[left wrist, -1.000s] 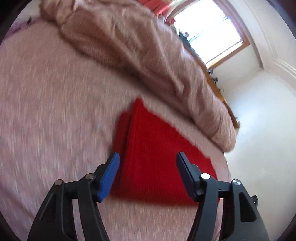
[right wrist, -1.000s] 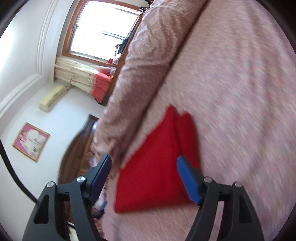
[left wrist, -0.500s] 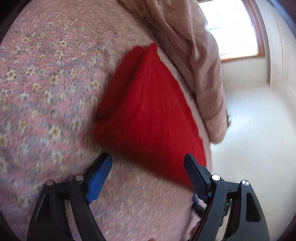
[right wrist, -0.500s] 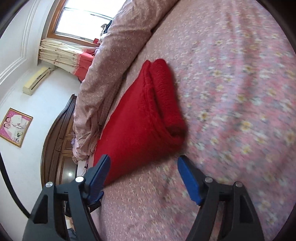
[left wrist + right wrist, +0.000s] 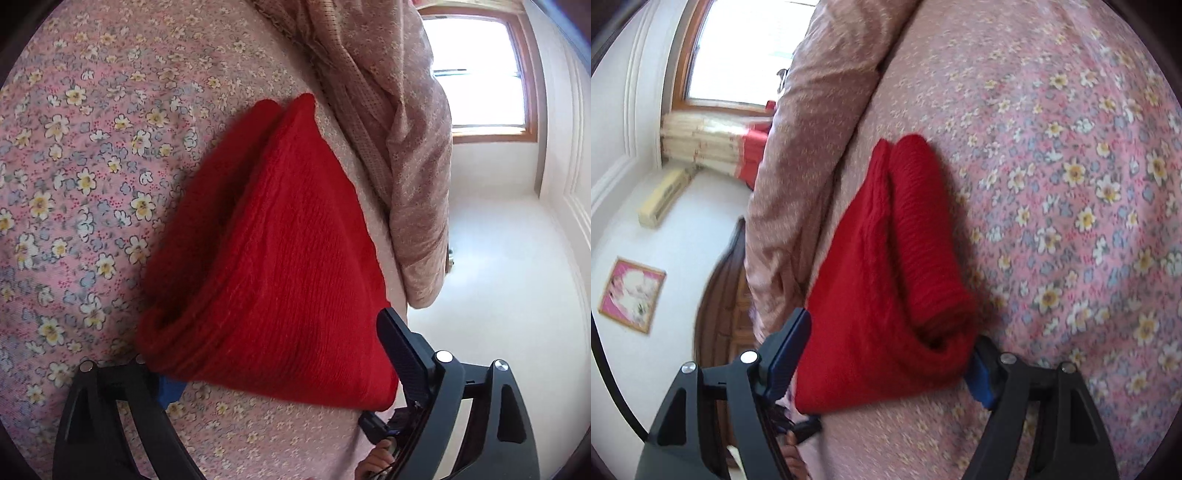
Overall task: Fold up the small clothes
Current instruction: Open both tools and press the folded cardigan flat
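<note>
Both tools sit low in frame, spread wide: the left tool (image 5: 280, 358) and right tool (image 5: 886, 354) each straddle the folded red knit (image 5: 280, 258). It lies on the floral bed (image 5: 74, 166), a bunched quilt (image 5: 388, 110) crowding the upper frame beside it.

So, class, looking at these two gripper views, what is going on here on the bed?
A person with a hand-held gripper in each hand is working on a folded red knitted garment lying on a floral bedsheet, beside a bunched beige quilt. Both the left gripper and right gripper are open, their fingers straddling the garment's near edge at opposite ends. Neither has closed on it yet.
</note>
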A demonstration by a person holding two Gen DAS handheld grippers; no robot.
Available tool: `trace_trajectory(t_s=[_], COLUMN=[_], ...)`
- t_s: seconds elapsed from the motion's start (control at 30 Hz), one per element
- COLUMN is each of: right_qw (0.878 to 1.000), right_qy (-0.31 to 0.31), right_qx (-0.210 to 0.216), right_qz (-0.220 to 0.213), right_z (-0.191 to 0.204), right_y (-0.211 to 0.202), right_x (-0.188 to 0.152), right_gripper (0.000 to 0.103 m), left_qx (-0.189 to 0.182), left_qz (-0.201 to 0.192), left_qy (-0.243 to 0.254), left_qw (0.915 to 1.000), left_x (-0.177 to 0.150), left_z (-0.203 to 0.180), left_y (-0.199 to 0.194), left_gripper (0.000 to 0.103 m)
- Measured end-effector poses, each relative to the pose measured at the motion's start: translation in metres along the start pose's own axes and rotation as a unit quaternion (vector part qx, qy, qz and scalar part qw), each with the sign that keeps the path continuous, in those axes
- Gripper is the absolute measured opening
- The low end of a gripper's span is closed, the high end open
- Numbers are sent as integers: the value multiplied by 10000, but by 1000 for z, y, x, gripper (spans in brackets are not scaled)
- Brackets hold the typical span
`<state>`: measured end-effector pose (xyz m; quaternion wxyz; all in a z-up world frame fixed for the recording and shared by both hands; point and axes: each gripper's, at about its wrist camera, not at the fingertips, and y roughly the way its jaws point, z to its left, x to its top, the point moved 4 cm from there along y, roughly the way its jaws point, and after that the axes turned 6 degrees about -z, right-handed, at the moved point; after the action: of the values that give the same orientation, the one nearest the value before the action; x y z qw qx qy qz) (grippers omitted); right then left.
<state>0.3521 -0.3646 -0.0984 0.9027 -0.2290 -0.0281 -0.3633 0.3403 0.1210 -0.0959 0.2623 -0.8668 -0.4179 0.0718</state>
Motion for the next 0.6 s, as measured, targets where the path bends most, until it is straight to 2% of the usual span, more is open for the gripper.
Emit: trace_trajectory(t_s=[0.23,0.4,0.43,0.47,0.5,0.57,0.6], right_qw=[9985,9959,9957,9953,9944,9932,9940], right_qy=[-147,135,147,167,200,274,347], right_qx=[-474,-744,-766,-791,-877,-996,-918], right_qz=[-215,-505,-504,-533,-563,-536,-482], right_z=[9,10,9,9,6,-5,-11], right_y=[12,15,15,15,14,12,13], right_x=[-3,-1,-1,-1,0,-1,-2], right_gripper=[81,81,79,71,53,34,31], left_qx=[113,286,294,299,327,465,589], left_qz=[-44,-141,-165,-184,-200,-239,-194], left_qy=[-87,-413,-420,-409,-380,-350,-373], left_qw=[9999,9986,9986,9985,9985,9980,9974], left_x=[-1,3,3,3,2,1,0], left_z=[-11,-10,-10,-10,-10,-3,2], left_y=[12,17,17,17,17,14,14], left_gripper=[86,86,86,85,82,58,35])
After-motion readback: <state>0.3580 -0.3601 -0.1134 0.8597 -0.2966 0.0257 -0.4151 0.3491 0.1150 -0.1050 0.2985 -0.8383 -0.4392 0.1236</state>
